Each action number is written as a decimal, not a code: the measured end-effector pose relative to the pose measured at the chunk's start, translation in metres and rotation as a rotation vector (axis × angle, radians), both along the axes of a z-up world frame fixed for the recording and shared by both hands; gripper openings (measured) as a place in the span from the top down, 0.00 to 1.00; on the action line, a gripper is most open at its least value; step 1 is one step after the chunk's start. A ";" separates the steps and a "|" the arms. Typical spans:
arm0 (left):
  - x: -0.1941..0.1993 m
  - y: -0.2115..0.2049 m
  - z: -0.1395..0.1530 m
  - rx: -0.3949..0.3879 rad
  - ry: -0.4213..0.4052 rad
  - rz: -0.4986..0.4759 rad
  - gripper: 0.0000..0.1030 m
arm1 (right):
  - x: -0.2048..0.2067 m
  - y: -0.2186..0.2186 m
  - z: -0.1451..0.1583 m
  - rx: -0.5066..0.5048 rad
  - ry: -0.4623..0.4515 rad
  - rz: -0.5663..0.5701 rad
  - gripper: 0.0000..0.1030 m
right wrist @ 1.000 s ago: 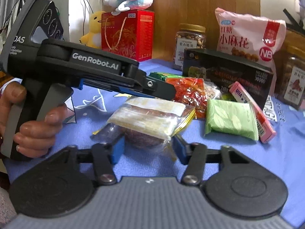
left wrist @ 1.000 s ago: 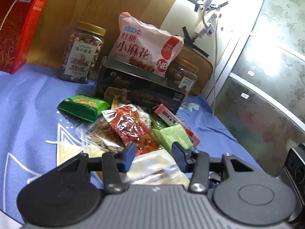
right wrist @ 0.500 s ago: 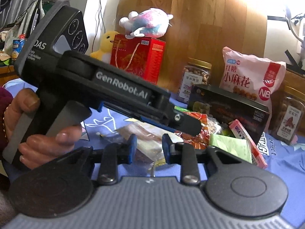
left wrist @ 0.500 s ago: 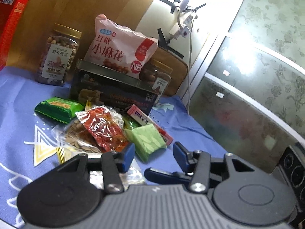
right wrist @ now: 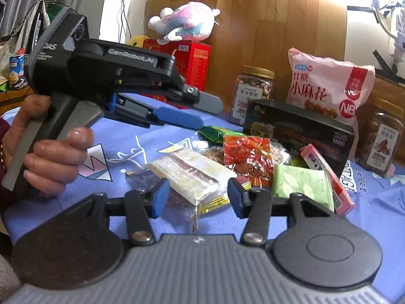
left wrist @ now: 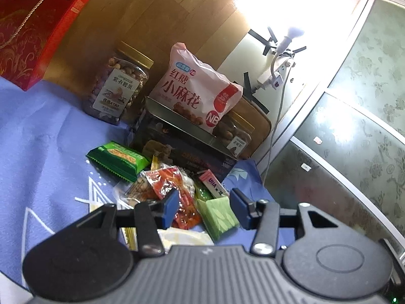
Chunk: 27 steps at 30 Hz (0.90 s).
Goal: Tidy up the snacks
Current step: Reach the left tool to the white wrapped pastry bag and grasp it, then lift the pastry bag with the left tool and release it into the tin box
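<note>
A heap of small snacks lies on the blue cloth: a clear packet of pale bars, a red packet, a light green packet, a pink UHA box and a green wafer packet. My right gripper is low at the near end of the pale-bar packet. Its jaws are opening and the pads stand clear of the packet's sides. My left gripper, held by a hand, hovers open above the cloth at the left. In the left wrist view, the left gripper is empty, with the red packet and the light green packet beyond it.
Behind the heap stand a dark box, a pink bag leaning on it, two nut jars and a red gift box with a plush toy on top. A wooden panel closes the back; glass doors stand at the right.
My right jaws narrowed around the pale-bar packet's end, then spread wide again. My left gripper swung back toward the left, still open and empty.
</note>
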State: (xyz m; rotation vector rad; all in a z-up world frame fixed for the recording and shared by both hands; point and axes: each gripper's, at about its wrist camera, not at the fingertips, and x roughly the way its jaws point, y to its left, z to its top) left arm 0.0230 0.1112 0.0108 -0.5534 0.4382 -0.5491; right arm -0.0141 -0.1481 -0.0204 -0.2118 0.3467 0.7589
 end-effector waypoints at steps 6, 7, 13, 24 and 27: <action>-0.001 -0.001 -0.002 0.049 0.022 0.009 0.56 | 0.014 -0.003 -0.003 0.018 0.107 -0.025 0.37; -0.002 -0.002 -0.003 0.061 0.027 0.009 0.55 | 0.015 -0.003 -0.004 0.019 0.122 -0.026 0.32; -0.005 -0.007 -0.007 0.126 0.050 -0.001 0.44 | 0.016 0.010 -0.008 -0.042 0.158 0.003 0.29; -0.011 -0.031 -0.009 0.177 0.008 -0.114 0.47 | 0.016 0.014 -0.006 -0.037 0.152 0.018 0.38; -0.015 -0.040 -0.008 0.217 -0.021 -0.138 0.47 | 0.014 0.014 -0.006 -0.036 0.142 0.028 0.46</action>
